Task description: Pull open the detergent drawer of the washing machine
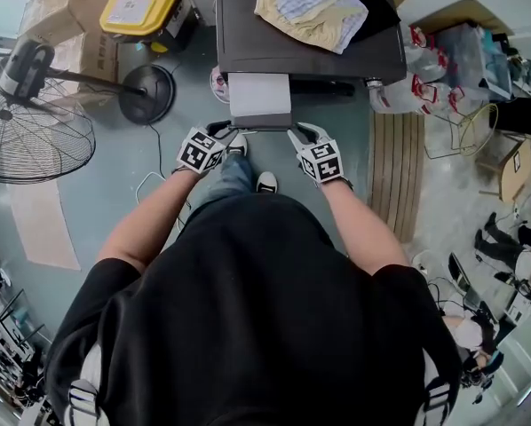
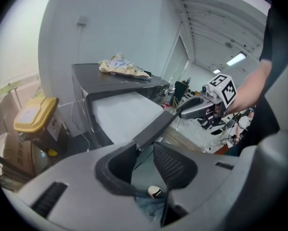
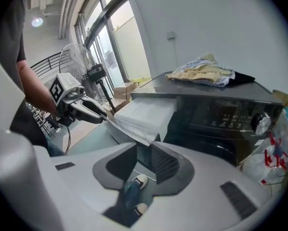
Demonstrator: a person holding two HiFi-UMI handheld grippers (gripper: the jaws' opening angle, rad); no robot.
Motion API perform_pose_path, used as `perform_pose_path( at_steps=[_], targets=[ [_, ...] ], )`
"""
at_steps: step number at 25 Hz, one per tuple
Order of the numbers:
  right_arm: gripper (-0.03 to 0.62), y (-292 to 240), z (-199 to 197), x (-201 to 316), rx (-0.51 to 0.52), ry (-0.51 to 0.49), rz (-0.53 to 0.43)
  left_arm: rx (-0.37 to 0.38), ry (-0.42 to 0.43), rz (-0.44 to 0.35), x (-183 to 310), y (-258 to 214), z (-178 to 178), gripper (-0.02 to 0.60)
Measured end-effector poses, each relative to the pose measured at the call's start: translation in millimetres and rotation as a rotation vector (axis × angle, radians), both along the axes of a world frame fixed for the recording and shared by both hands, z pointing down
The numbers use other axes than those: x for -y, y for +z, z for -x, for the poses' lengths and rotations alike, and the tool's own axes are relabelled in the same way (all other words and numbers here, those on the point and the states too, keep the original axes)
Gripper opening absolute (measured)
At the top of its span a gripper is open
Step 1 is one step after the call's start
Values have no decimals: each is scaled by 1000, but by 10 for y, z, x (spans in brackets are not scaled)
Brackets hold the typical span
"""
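The dark washing machine (image 1: 310,51) stands straight ahead with a crumpled cloth (image 1: 312,7) on its lid. Its pale detergent drawer (image 1: 259,96) juts out toward me. My left gripper (image 1: 223,137) holds the left end of the drawer's front panel and my right gripper (image 1: 294,137) the right end. In the left gripper view the jaws (image 2: 143,150) close around the panel's end, and the drawer (image 2: 124,117) runs across to the right gripper (image 2: 189,110). The right gripper view mirrors this: jaws (image 3: 143,150) on the panel edge, drawer (image 3: 144,112) behind, left gripper (image 3: 93,112) at the far end.
A standing fan (image 1: 35,122) lies low at the left, with a yellow container (image 1: 146,3) and cardboard boxes (image 1: 66,25) behind it. Plastic bags (image 1: 416,78) and wooden slats (image 1: 394,167) fill the right side. My shoes (image 1: 265,182) are just below the drawer.
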State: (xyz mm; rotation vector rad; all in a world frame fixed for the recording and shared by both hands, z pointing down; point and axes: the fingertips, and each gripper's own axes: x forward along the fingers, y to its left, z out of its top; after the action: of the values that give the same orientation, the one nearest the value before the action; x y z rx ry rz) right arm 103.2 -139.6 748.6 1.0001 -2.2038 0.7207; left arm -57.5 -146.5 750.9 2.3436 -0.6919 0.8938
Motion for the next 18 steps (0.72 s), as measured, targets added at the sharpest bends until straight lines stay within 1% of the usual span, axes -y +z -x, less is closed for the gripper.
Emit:
perform_pose_path(
  at_steps=[18],
  targets=[
    [91,-6,-44,-473,10,-7,23,-8,-11,38,-476,11,-40,115]
  ],
)
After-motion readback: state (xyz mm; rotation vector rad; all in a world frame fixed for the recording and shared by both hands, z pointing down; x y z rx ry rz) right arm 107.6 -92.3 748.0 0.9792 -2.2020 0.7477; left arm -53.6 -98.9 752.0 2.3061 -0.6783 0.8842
